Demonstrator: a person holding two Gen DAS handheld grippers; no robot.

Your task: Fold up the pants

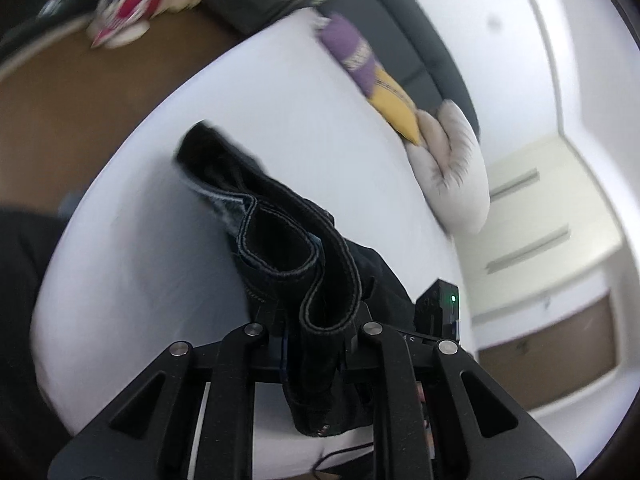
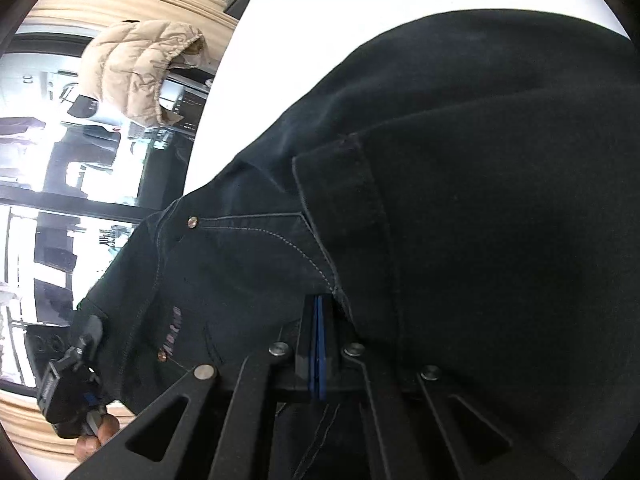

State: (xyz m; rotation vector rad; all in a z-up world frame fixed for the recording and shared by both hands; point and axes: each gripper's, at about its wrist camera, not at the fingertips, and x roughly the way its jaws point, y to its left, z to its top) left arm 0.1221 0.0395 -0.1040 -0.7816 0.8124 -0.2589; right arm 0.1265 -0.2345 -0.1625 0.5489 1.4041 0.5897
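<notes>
Left wrist view shows the left gripper [image 1: 316, 320] clamped on the pants [image 1: 280, 240], the hem bunched up between its jaws above the bed [image 1: 140, 260]. Right gripper [image 2: 318, 344] pinches denim too, jaws closed on it near a pocket. Folding looks barely underway (cloth hangs loose, unflattened). Pillows [image 1: 452, 172] lie well beyond the jaws, clear of the work.

Black pants [image 1: 280, 236] w/ pale stitching, white bed [image 1: 160, 264], purple-yellow pillow [image 1: 372, 72], beige jacket [image 2: 140, 68]

white bed [image 1: 280, 100], grey cushion [image 1: 456, 172], beige jacket [image 2: 140, 68]
</notes>
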